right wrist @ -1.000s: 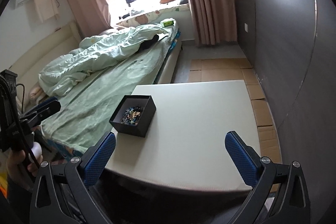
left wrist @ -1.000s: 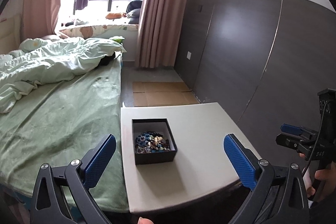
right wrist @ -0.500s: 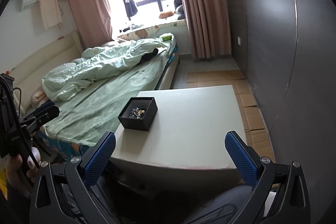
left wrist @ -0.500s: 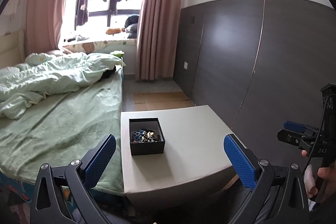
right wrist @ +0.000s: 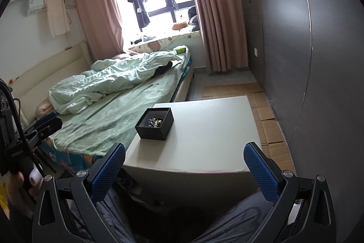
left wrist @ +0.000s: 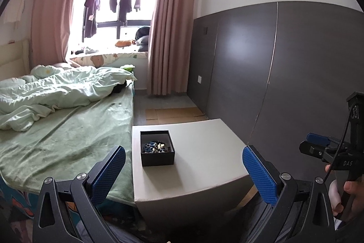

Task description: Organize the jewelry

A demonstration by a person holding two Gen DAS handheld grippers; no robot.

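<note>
- Left wrist view puts my left gripper (left wrist: 183, 165) back from the bench (left wrist: 204, 165), fingers spread wide and carrying nothing.
- My right gripper (right wrist: 184, 165) hangs the same way in its own view: fingers released, nothing between them, short of the bench's near edge.
- All the jewelry (right wrist: 155, 121) I can see lies heaped in the open black box (left wrist: 157, 148), which sits on the bench near the edge beside the bed (left wrist: 68, 140). No lid shows.
- The bench top around the box is bare; I see no loose pieces on it.
- I judge this fits two stages: pieces gathered into the box with sorting done, or a tangled pile waiting to be laid out. The heap is too small to tell apart.
</note>
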